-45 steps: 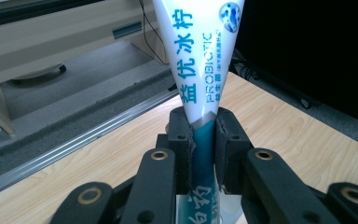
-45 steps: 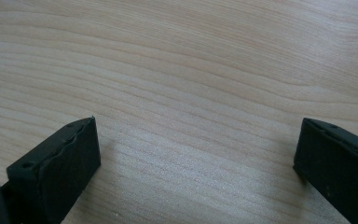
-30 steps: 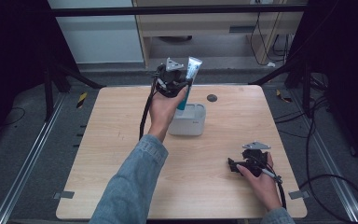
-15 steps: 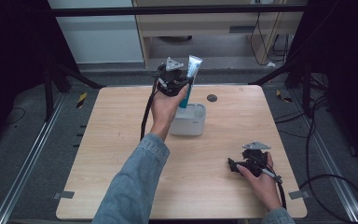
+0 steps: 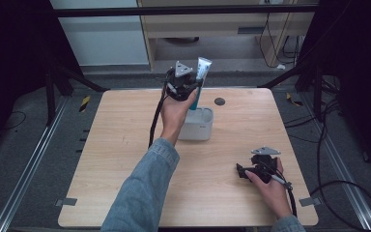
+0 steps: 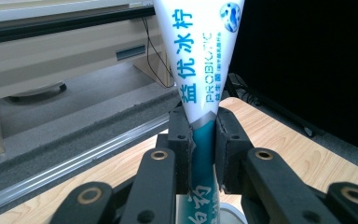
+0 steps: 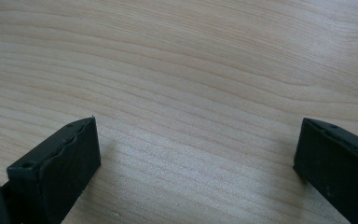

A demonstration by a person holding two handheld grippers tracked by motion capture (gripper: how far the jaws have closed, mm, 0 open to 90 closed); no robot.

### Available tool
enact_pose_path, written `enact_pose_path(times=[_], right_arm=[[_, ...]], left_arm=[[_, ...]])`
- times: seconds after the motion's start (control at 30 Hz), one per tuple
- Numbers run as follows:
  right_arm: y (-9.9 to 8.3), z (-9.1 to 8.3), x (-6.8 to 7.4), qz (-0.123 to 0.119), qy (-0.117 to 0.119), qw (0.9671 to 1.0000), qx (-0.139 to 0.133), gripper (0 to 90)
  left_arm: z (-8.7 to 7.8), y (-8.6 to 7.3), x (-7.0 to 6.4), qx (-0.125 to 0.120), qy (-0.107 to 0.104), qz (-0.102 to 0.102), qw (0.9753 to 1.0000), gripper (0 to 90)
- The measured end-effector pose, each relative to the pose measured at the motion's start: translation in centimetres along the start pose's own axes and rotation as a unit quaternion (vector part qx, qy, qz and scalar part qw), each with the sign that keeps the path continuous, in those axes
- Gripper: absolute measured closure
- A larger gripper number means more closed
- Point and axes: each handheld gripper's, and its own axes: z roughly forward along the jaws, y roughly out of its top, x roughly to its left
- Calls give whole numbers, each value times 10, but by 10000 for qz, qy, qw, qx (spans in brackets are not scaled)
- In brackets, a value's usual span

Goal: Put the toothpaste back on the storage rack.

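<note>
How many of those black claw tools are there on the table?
2. The left claw is up at the far edge, clamped on a white-and-teal toothpaste tube. The right claw sits open near the front.

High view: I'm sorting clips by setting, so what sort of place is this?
Probably a lab or workshop recording bay: a bare wooden table between floor rails, loose cables on grey carpet, and dark curtains at the sides.

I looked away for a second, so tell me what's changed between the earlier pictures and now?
Almost nothing. The left gripper stays shut on the toothpaste tube, held upright over the white holder at the far side of the table; any shift is too slight to tell. The right gripper still rests open near the front right, its fingers wide apart over bare wood.
</note>
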Motion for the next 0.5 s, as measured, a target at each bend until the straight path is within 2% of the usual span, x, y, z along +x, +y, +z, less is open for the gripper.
enact_pose_path(times=[0.1,0.5], right_arm=[[0,0,0,8,2,10000,6,6],[0,0,0,-6,1,10000,3,7]], left_arm=[[2,-3,0,45,23,58,10000,782],[6,-11,1,13,-1,66,10000,782]])
